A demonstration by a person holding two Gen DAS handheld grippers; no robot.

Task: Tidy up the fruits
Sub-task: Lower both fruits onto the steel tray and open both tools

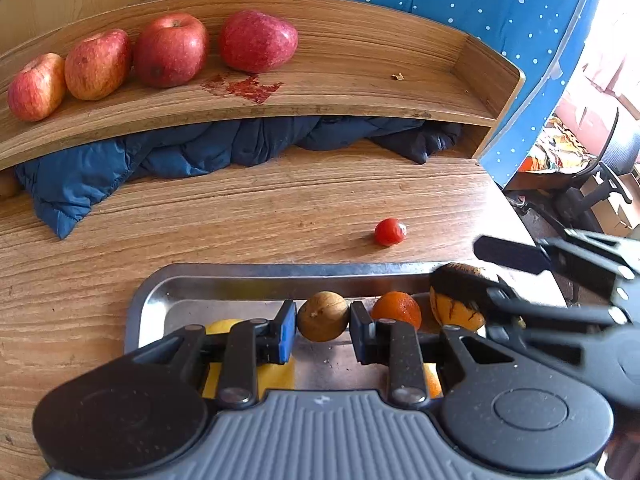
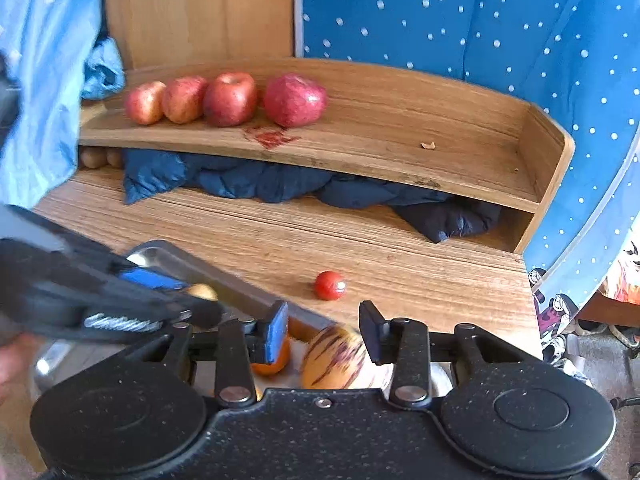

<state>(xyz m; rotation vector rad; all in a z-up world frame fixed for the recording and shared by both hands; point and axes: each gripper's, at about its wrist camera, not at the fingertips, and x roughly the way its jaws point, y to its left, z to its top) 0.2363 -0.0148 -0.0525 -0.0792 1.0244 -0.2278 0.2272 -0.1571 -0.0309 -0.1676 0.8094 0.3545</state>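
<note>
A steel tray [image 1: 240, 274] on the wooden table holds a brown round fruit [image 1: 322, 316], an orange [image 1: 398, 308], a yellow striped fruit [image 1: 456, 310] and yellow pieces [image 1: 276, 376]. My left gripper [image 1: 323, 330] is shut on the brown fruit, one pad against each side. The right gripper [image 2: 324, 330] stands open just above the striped fruit [image 2: 336, 360], which looks blurred. From the left wrist view the right gripper [image 1: 460, 262] reaches in over the tray's right end. Several red apples [image 1: 170, 50] line the left of the raised shelf [image 1: 360, 80].
A cherry tomato [image 1: 390, 232] lies loose on the table beyond the tray. A dark blue jacket [image 1: 160, 156] is stuffed under the shelf. The shelf carries a red stain [image 1: 244, 86]. The table edge drops off at the right, beside a blue dotted curtain [image 2: 480, 32].
</note>
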